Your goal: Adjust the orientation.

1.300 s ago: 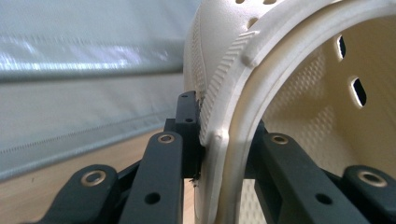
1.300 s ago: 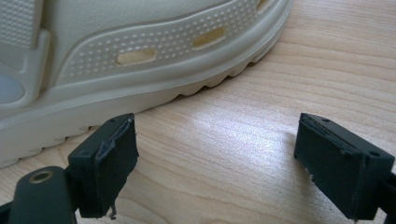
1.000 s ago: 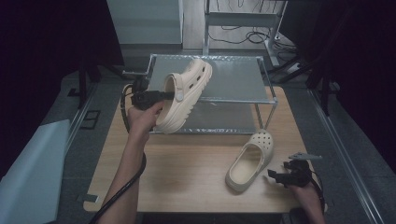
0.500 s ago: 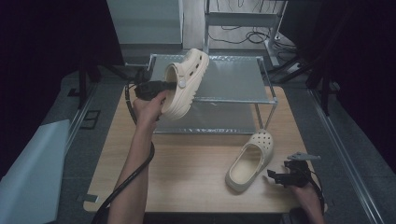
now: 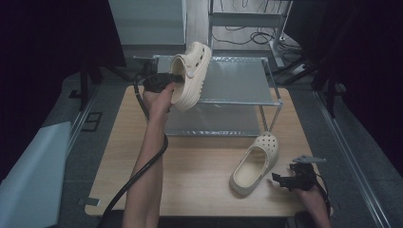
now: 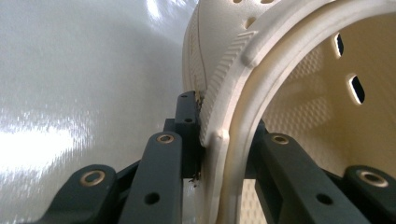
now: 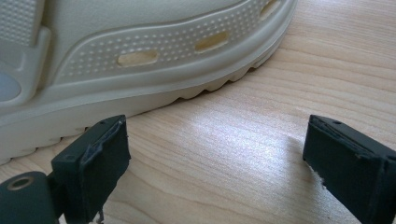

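Observation:
A cream clog hangs tipped on its side over the left end of the metal rack's top shelf. My left gripper is shut on it. In the left gripper view the jaws clamp the clog's heel rim, with the left gripper around the rim. A second cream clog lies on the wooden table at the right. My right gripper sits just right of it, open. Its jaws have just been opening, with nothing between them. In the right gripper view the clog's sole lies just ahead of the right gripper.
The rack has a lower shelf under the top one, and thin legs at its right front corner. A grey sheet lies on the floor at left. Cables trail behind the rack. Bare tabletop lies in front of the rack.
My left hand has carried the clog farther back and up, toward the rack's top shelf, and tipped it more onto its side. The right hand has stayed put.

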{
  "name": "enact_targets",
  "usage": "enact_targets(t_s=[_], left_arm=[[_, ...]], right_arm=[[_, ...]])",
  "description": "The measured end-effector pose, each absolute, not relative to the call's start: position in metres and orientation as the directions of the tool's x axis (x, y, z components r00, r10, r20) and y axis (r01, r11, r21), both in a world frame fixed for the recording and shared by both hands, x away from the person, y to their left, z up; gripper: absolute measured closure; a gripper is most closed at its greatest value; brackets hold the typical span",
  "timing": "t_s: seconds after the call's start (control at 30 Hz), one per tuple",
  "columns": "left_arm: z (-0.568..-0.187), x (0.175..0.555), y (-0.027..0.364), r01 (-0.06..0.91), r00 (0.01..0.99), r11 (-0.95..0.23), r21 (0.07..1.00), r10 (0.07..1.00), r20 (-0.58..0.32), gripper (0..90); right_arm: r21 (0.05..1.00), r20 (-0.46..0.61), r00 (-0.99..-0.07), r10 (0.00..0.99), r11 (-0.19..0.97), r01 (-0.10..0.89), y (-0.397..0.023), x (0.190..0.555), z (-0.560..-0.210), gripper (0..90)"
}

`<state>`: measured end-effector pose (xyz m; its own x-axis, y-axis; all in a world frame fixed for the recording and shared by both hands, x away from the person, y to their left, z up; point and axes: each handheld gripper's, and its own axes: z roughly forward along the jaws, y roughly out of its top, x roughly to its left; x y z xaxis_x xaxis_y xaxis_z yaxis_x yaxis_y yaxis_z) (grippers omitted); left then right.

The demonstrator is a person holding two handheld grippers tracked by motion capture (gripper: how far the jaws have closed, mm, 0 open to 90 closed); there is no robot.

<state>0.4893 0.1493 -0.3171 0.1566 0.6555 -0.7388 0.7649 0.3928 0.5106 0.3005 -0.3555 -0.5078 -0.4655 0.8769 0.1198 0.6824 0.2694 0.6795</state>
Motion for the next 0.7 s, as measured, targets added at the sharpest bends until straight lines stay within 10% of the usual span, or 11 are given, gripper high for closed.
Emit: enact_targets(t_s=[0.7], left_arm=[[-0.329,0.524,0.146,0.699,0.035,0.518,0.492,0.663,-0.747,75.6]], right_arm=[[0.675,0.109,-0.471,0.875,0.283,0.681,-0.357,0.301,-0.508,9.9]])
